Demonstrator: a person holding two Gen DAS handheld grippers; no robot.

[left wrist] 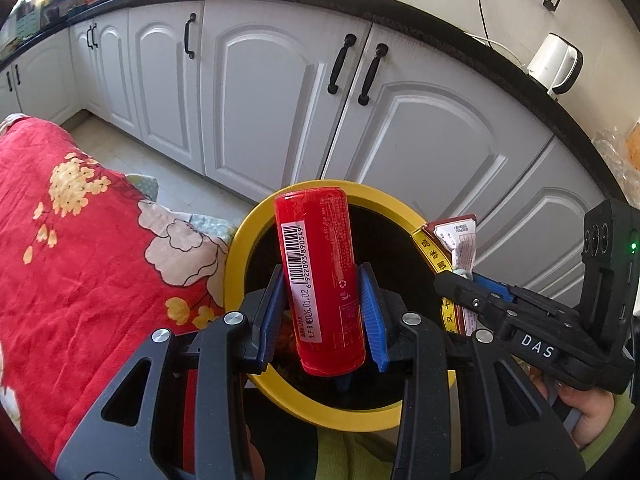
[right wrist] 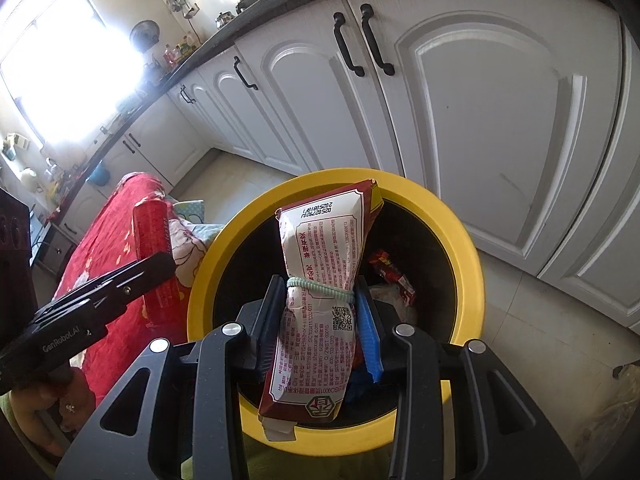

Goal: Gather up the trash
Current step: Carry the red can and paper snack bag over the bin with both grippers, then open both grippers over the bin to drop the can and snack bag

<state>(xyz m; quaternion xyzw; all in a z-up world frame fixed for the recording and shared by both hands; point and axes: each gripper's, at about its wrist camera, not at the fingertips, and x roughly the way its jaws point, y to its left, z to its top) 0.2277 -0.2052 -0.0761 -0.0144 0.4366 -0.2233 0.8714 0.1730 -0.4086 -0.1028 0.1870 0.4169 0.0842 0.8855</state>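
Observation:
My left gripper (left wrist: 322, 286) is shut on a tall red can (left wrist: 320, 276) with a barcode label, held upright over the open yellow-rimmed bin (left wrist: 236, 256). My right gripper (right wrist: 320, 300) is shut on a red-and-white snack bag (right wrist: 324, 272) tied with a green band, held over the same bin (right wrist: 468, 280). The right gripper (left wrist: 476, 298) with the bag (left wrist: 456, 240) shows at the right of the left wrist view. The left gripper (right wrist: 156, 268) with the can (right wrist: 154, 248) shows at the left of the right wrist view. Red wrappers (right wrist: 390, 272) lie inside the bin.
A table under a red floral cloth (left wrist: 80, 248) stands left of the bin. White cabinets (left wrist: 280, 100) with black handles run behind it under a dark counter. A white kettle (left wrist: 556, 64) stands on the counter. Tiled floor (right wrist: 552, 340) lies to the bin's right.

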